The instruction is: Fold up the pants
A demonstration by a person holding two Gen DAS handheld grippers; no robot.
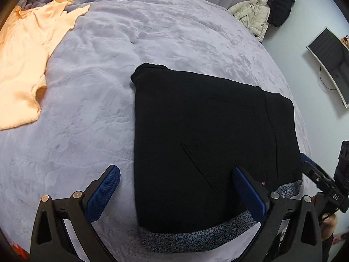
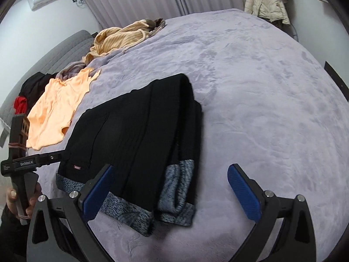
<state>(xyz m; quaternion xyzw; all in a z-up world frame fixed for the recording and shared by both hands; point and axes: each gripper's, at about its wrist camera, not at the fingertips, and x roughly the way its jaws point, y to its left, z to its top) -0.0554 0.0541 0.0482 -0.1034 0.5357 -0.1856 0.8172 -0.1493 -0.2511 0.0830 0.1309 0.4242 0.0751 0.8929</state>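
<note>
As it lies folded, the pants (image 2: 139, 135) run lengthwise away from both claws

We are seeing pants (image 1: 207, 142) lying folded on blanket (image 1: 91, 113), near edge. Shirt (image 1: 24, 69) lying left of pants, apart. Sweater (image 2: 122, 37) sitting far behind shirt. Jacket (image 2: 267, 4) hanging beyond far right edge. Left gripper (image 1: 176, 193) hovering over pants' near left corner; right gripper (image 2: 171, 187) over near right corner.
</note>
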